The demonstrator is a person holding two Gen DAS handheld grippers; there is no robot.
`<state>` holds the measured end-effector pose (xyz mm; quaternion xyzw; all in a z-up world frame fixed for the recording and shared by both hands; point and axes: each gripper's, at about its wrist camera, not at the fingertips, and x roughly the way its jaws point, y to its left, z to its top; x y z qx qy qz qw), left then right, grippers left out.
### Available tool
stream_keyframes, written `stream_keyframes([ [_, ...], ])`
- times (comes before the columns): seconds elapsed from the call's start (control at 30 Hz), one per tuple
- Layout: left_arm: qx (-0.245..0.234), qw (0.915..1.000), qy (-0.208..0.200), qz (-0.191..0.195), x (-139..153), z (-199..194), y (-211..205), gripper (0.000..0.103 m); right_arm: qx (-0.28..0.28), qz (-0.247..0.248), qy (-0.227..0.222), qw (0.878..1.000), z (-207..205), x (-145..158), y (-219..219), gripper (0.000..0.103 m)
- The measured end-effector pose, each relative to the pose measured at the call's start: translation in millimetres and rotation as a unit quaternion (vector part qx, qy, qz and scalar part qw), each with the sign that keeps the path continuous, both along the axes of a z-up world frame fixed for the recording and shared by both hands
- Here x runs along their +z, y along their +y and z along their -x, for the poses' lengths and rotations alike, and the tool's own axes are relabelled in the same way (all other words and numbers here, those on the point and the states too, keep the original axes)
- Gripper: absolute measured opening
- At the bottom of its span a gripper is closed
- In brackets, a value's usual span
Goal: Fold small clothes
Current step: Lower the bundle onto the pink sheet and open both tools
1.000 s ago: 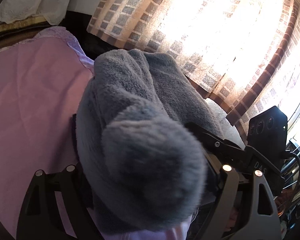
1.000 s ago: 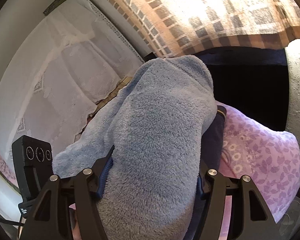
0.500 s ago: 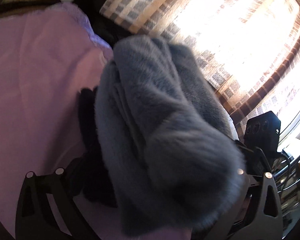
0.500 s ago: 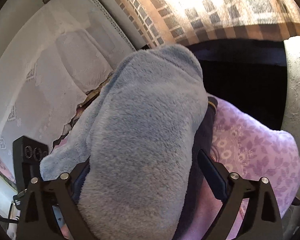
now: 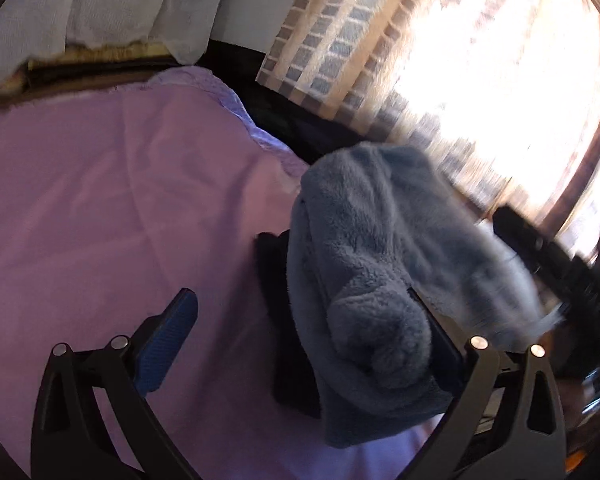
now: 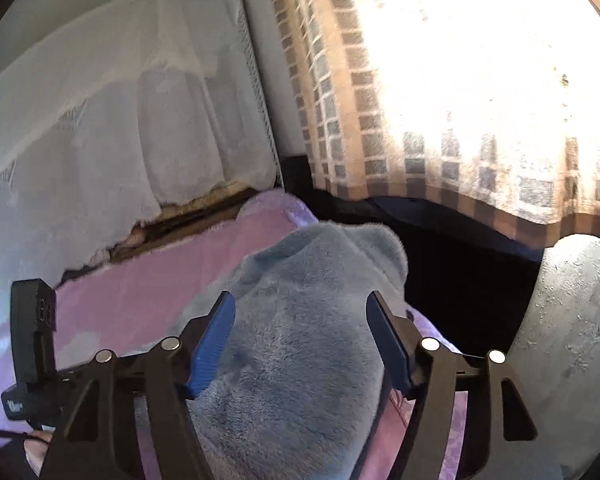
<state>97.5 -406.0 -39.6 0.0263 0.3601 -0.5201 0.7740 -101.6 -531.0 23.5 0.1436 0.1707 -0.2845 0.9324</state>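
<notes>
One grey fleece garment (image 5: 364,240), one dark garment (image 5: 278,280) beneath, perhaps; one checked curtain (image 6: 440,80).

Fuzzy plush fleece garment (image 5: 364,264) on smooth matt cloth sheet (image 5: 112,208).

left gripper (image 5: 300,324): matte black plastic frame with cut-out triangular openings in each arm
left pads (image 5: 168,340): blue, finely ribbed, set in a black backing
left screws: two round silver heads on each arm
right gripper (image 6: 300,340): same black skeletal frame, two silver screw heads per arm
right pads (image 6: 212,348): blue ribbed strips, the other one darker in shadow
side unit (image 6: 34,344): black box with small round dials and faint white lettering low down
</notes>
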Motion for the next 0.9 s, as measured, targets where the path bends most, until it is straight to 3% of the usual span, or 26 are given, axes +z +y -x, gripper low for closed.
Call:
stream_keyframes([
  [0.1,0.003,0.9997,-0.018,-0.014,-2.0,0.5,-5.8,0.099,-0.009,-0.023,0.05,0.998,-16.7,-20.5,-14.0,0.068],
  [0.23,0.0,0.9997,-0.013,-0.018,-9.2,-1.1,-9.1,0.099,-0.021,-0.041,0.059,0.997,-16.7,-39.1,-26.5,0.076],
  [0.4,0.011,0.9974,-0.067,-0.024,-10.7,10.0,-4.1,0.099,-0.028,-0.041,0.064,0.997,-14.9,-43.8,-23.5,0.082],
  [0.73,0.009,0.9963,-0.085,-0.011,-7.6,14.2,7.1,0.099,-0.037,-0.083,0.071,0.993,-20.5,-45.2,-32.8,0.088],
  [0.9,0.008,0.9947,-0.103,0.004,1.6,20.6,19.0,0.098,-0.059,-0.068,0.095,0.991,-21.0,-32.4,-20.9,0.089],
])
